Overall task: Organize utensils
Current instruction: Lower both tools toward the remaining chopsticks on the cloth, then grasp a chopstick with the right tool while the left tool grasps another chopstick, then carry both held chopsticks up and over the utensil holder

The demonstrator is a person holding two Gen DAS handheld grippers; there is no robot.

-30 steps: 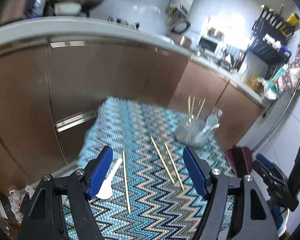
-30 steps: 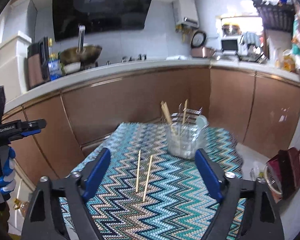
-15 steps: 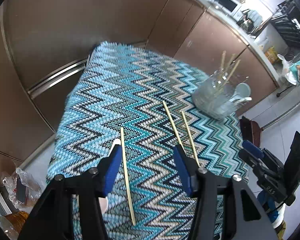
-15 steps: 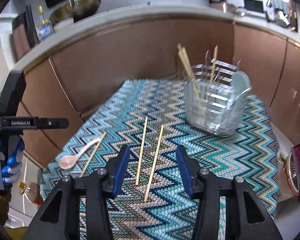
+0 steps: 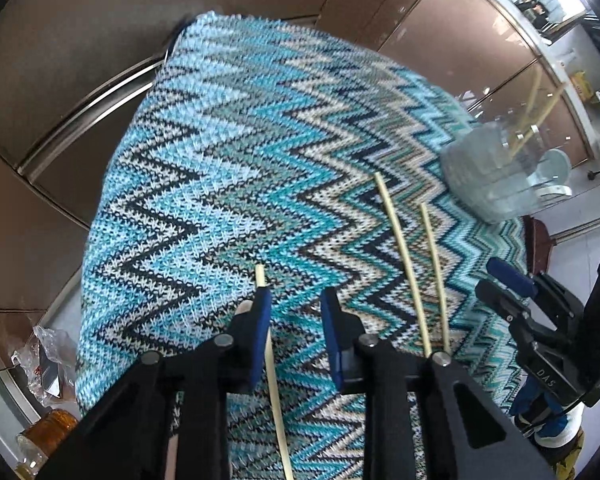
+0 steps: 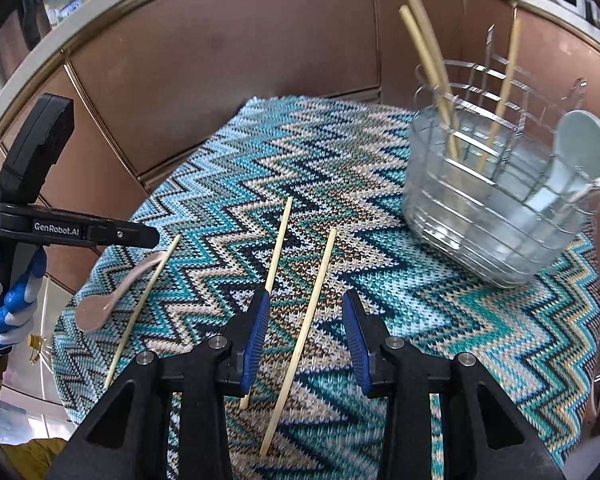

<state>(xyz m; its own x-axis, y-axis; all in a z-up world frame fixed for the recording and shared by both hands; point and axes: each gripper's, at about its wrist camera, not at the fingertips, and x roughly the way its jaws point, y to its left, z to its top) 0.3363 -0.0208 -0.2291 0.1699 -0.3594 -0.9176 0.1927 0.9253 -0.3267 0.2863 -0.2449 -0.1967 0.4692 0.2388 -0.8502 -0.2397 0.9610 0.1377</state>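
Note:
My left gripper (image 5: 296,300) is open, low over the zigzag cloth, with a lone chopstick (image 5: 274,376) lying between its jaws beside the left pad. Two more chopsticks (image 5: 404,256) lie to its right. My right gripper (image 6: 306,306) is open and straddles one chopstick (image 6: 300,340); a second chopstick (image 6: 276,244) runs under its left finger. A pink spoon (image 6: 112,300) and the lone chopstick (image 6: 140,312) lie to the left. A clear utensil holder (image 6: 492,208) at the right holds chopsticks and a pale spoon (image 6: 580,140).
The table is covered by a blue zigzag knit cloth (image 6: 420,320) and stands before brown cabinet doors (image 6: 220,60). The holder also shows in the left wrist view (image 5: 496,172). The other hand-held gripper (image 6: 52,224) is at the left. Bags and a bottle (image 5: 40,436) are on the floor.
Both grippers have dropped closer to the cloth and narrowed their jaws. The left now straddles the lone chopstick; the right straddles one of the pair.

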